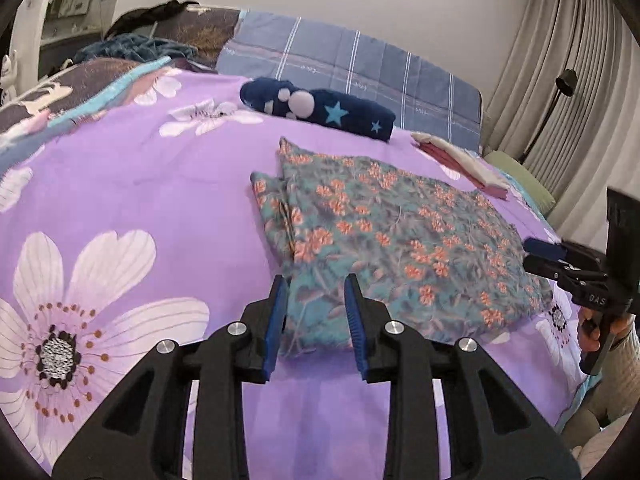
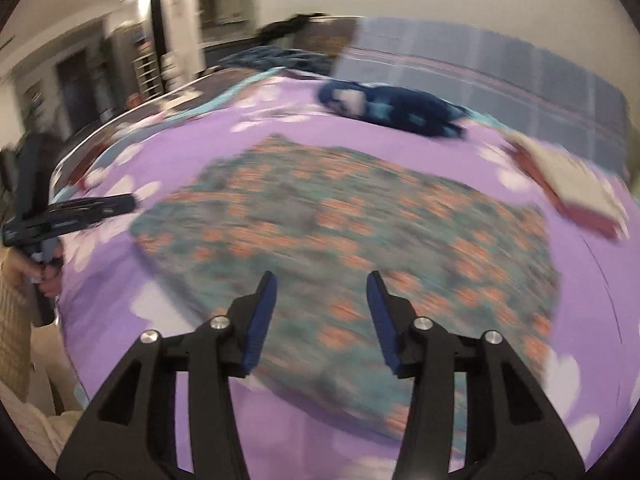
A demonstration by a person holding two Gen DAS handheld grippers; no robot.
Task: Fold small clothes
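A folded teal garment with orange flowers (image 1: 400, 236) lies flat on the purple flowered bedsheet (image 1: 140, 184). My left gripper (image 1: 316, 280) hovers at its near left corner, open, with the cloth showing in the gap but no pad pressing on it. My right gripper (image 2: 322, 276) is open over the near edge of the same garment (image 2: 340, 232); this view is blurred. Each gripper shows in the other's view: the right one (image 1: 530, 256) at the garment's right edge, the left one (image 2: 128, 204) at its left edge.
A rolled navy garment with stars (image 1: 320, 110) lies behind the floral one. A folded cream and pink pile (image 1: 464, 164) sits at the back right. A blue plaid pillow (image 1: 340, 60) lines the headboard. A floor lamp (image 1: 566, 80) and curtains stand to the right.
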